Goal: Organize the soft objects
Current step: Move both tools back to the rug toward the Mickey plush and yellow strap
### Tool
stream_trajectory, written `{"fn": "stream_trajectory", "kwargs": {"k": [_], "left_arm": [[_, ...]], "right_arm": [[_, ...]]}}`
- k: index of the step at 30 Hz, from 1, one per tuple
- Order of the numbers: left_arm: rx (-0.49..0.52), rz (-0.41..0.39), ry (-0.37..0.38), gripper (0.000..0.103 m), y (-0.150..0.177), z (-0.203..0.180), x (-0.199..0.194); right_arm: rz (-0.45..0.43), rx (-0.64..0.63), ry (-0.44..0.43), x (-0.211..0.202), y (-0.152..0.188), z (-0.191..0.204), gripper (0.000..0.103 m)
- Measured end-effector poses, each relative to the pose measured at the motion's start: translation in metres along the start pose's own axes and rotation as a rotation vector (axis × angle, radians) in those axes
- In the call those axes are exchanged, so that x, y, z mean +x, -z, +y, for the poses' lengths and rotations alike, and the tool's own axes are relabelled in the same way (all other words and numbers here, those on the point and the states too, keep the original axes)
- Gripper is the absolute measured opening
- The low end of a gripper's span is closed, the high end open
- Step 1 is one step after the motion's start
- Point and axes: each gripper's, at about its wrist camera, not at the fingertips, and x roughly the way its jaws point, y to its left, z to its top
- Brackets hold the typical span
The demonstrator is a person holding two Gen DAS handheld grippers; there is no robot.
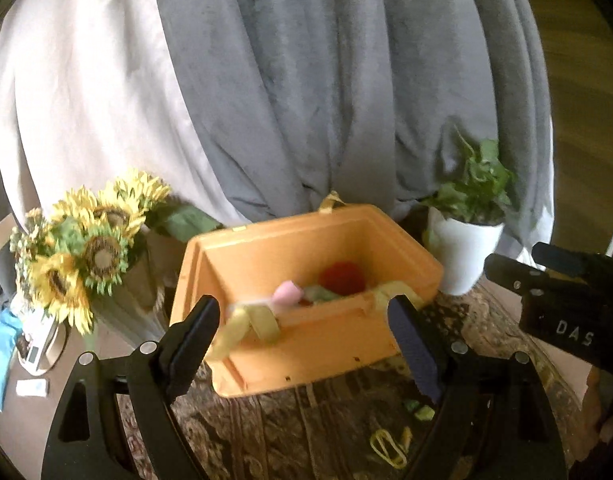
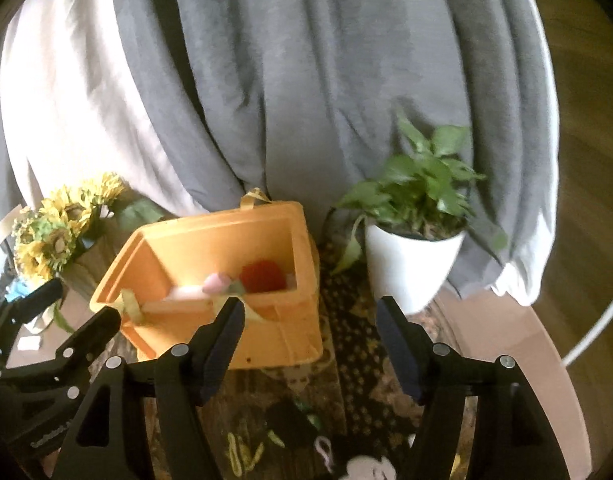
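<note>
Sunflowers (image 1: pixel 86 248) sit far left of left gripper (image 1: pixel 306 344), whose fingers are wide apart w/ nothing held. Straight ahead btwn them: orange box (image 1: pixel 306 344) on patterned cloth (image 1: pixel 306 432), w/ pink soft toy (image 1: pixel 287 293) and red soft ball (image 1: pixel 343 276) inside. Right gripper (image 2: pixel 310 344) also spread, empty, box ahead-left of it. White potted plant (image 2: pixel 412 256) ahead-right, near box.

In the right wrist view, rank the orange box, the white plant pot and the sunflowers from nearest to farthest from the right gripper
From the right gripper:
1. Orange box, just ahead, left finger overlapping its front.
2. White plant pot, ahead to the right.
3. Sunflowers, far left, behind the box.
</note>
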Motion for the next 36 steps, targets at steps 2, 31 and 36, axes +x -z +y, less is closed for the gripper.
{"fn": "stream_trajectory", "kwargs": {"k": [2, 31, 36], "left_arm": [[0.000, 0.006, 0.006, 0.087, 0.007, -0.004, -0.008], [0.029, 0.102, 0.043, 0.087, 0.108, -0.053, -0.043], [0.049, 0.117, 0.042, 0.087, 0.121, -0.065, -0.039]], "right_arm": [[-0.007, 0.010, 0.015, -0.011, 0.008, -0.004, 0.069], [0.060, 0.084, 0.140, -0.056, 0.124, -0.042, 0.079], [0.084, 0.106, 0.154, -0.051, 0.138, -0.056, 0.080]]}}
